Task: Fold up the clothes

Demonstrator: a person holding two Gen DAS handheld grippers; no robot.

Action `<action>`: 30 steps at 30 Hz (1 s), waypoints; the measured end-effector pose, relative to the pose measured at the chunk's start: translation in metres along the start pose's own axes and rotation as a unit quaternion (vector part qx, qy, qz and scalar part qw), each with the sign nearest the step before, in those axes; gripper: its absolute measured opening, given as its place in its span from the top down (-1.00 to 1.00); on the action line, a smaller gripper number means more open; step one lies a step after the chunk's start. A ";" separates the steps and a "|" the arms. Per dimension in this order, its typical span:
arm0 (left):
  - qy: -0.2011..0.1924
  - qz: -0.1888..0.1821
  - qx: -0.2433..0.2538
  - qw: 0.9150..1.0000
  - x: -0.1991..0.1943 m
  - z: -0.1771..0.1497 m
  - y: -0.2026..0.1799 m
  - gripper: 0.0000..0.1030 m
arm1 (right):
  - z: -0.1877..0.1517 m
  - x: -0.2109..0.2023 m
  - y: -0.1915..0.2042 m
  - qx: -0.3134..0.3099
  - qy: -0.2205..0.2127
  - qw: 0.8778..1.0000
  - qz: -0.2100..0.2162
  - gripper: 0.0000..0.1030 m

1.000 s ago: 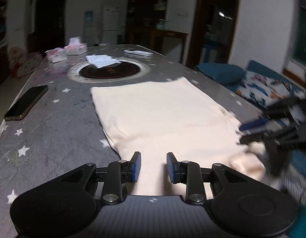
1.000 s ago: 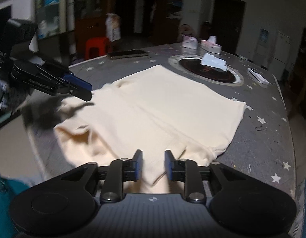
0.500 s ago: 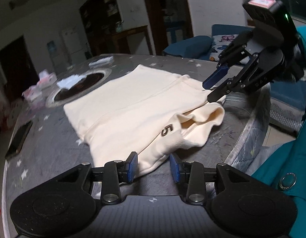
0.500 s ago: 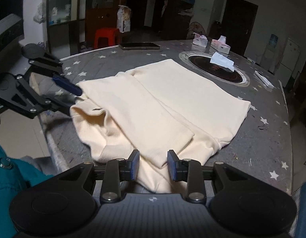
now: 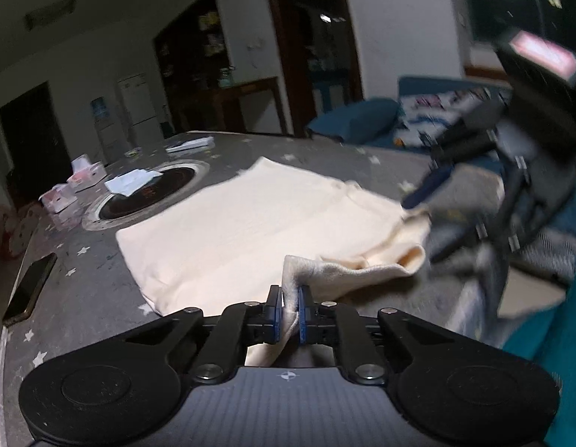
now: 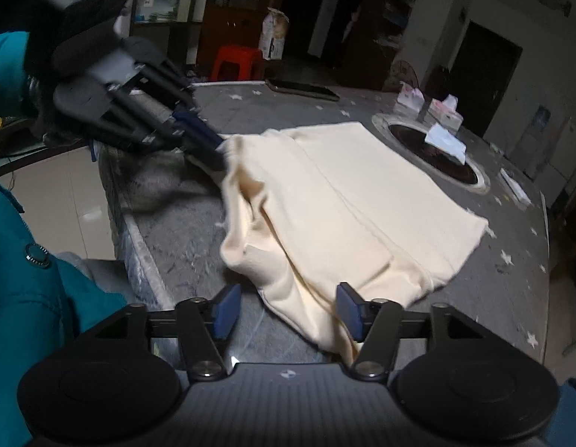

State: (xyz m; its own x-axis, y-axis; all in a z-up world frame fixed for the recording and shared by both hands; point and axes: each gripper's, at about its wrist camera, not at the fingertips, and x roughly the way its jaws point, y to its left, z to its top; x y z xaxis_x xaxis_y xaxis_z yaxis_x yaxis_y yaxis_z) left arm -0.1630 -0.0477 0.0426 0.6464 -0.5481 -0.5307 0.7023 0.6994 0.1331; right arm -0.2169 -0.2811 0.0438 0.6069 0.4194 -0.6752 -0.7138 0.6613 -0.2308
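Observation:
A cream garment (image 5: 258, 219) lies folded flat on the grey star-print table (image 5: 79, 272), its near end bunched and lifted. My left gripper (image 5: 288, 313) is closing, and its blue pads pinch a raised fold of that near edge. In the right wrist view the left gripper (image 6: 220, 152) grips the garment's (image 6: 347, 201) far-left corner. My right gripper (image 6: 288, 311) is opening; the garment's loose end lies between its pads, nearer the right one, and neither pad presses on it. Its blue finger (image 5: 425, 190) shows blurred at the cloth's right end.
A phone (image 5: 28, 290) lies near the table's left edge. A round recessed hob (image 5: 150, 193) holds a white paper (image 5: 131, 182), with tissue boxes (image 5: 84, 175) beyond. A teal sleeve (image 6: 34, 298) is at the table's near edge, a red stool (image 6: 237, 61) behind.
My left jaws have closed on the garment's near edge and lifted a fold. My right jaws have spread apart. The cloth's near end is more bunched.

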 end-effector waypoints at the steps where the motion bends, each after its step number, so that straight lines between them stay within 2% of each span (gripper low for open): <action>1: -0.003 -0.003 -0.014 1.000 0.001 0.003 0.005 0.82 | 0.001 0.002 0.000 0.000 -0.005 1.000 0.000 -0.17; 5: -0.009 -0.009 -0.045 0.999 0.010 0.014 0.019 0.82 | 0.004 0.016 -0.005 0.016 -0.022 1.000 0.004 -0.09; 8: -0.001 -0.012 -0.056 0.998 0.017 0.014 0.024 0.81 | 0.006 0.027 -0.012 0.042 -0.024 0.999 0.014 0.28; 9: 0.001 -0.011 -0.056 0.998 0.017 0.012 0.024 0.81 | 0.008 0.029 -0.015 0.053 -0.022 0.998 0.017 0.48; 10: 0.004 -0.011 -0.055 0.998 0.016 0.010 0.024 0.74 | 0.009 0.030 -0.019 0.065 -0.022 0.997 0.019 0.59; 14: 0.010 -0.005 -0.045 0.999 0.007 -0.001 0.021 0.67 | 0.013 0.029 -0.035 0.107 -0.029 0.993 0.031 0.72; 17: 0.016 0.010 -0.027 0.999 0.001 -0.010 0.017 0.42 | 0.018 0.026 -0.042 0.124 -0.036 0.991 0.036 0.75; 20: 0.028 0.025 -0.012 0.999 -0.001 -0.017 0.015 0.26 | 0.022 0.025 -0.046 0.129 -0.041 0.990 0.035 0.76; 26: 0.045 0.043 0.046 0.997 0.003 -0.028 0.011 0.28 | 0.028 0.025 -0.050 0.138 -0.050 0.989 0.027 0.78; 27: 0.048 0.046 0.054 0.996 0.004 -0.030 0.011 0.36 | 0.028 0.025 -0.049 0.138 -0.050 0.989 0.026 0.79; 28: 0.048 0.048 0.057 0.996 0.005 -0.032 0.012 0.59 | 0.027 0.025 -0.048 0.138 -0.052 0.989 0.024 0.79; 29: 0.046 0.047 0.053 0.996 0.004 -0.032 0.013 0.72 | 0.026 0.023 -0.046 0.137 -0.054 0.989 0.021 0.80; 30: 0.043 0.046 0.048 0.997 0.002 -0.032 0.014 0.74 | 0.026 0.022 -0.044 0.137 -0.057 0.989 0.020 0.81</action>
State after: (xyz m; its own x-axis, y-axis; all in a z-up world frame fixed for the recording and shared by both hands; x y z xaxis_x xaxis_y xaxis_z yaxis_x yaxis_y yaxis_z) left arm -0.1613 -0.0249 0.0168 0.6840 -0.4398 -0.5820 0.6696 0.6952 0.2616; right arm -0.1632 -0.2848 0.0568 0.6268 0.5056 -0.5929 -0.6260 0.7798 0.0031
